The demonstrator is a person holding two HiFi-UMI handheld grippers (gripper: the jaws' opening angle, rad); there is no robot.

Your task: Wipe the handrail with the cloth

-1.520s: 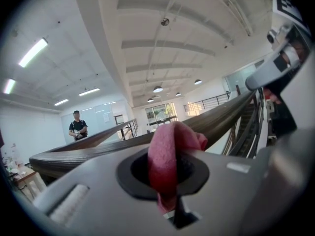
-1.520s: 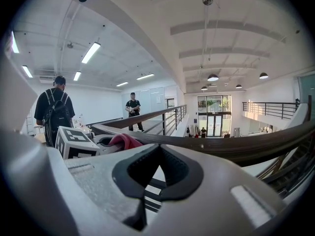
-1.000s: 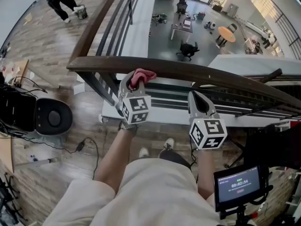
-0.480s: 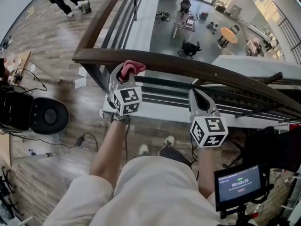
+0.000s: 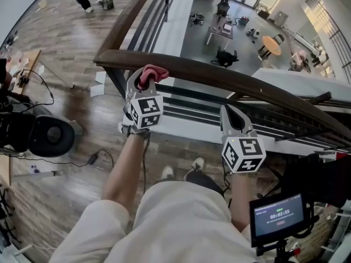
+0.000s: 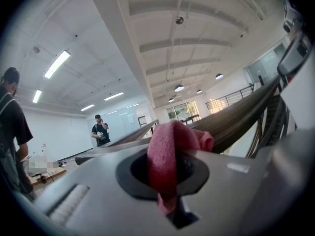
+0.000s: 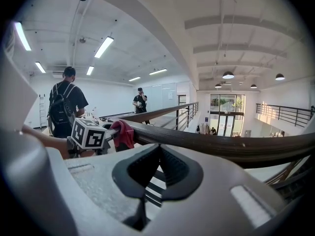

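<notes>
1. Left gripper (image 5: 146, 86) clamps a pink cloth (image 5: 153, 73) between its jaws. A folded wad bulges out past the tips, and a short tail trails back toward the throat of the jaws (image 6: 172, 151).
2. Right at those tips, the cloth bears on the top of the dark wooden handrail (image 5: 236, 80), close to the corner where the rail turns away to the far side.
3. Off to the right of the left gripper, the right gripper (image 5: 231, 113) is drawn closed on nothing. It points up at the rail's near side from just below, and whether it touches the wood cannot be told.
4. Seen from the right gripper's side, the cloth (image 7: 123, 133) wraps over the rail's near edge, with the handrail (image 7: 226, 149) running on bare to the right.
5. The cloth looks soft, light and limp, likely to bunch or slip out under drag. It is best pinched through the thick of the wad, as now, with enough left proud of the tips to keep them off the wood.
6. The rail looks stiff, fixed and smooth, so it should take firm pressure.
7. Beyond the rail the floor drops to a lower hall (image 5: 219, 32), so a cloth let go could fall there.
</notes>
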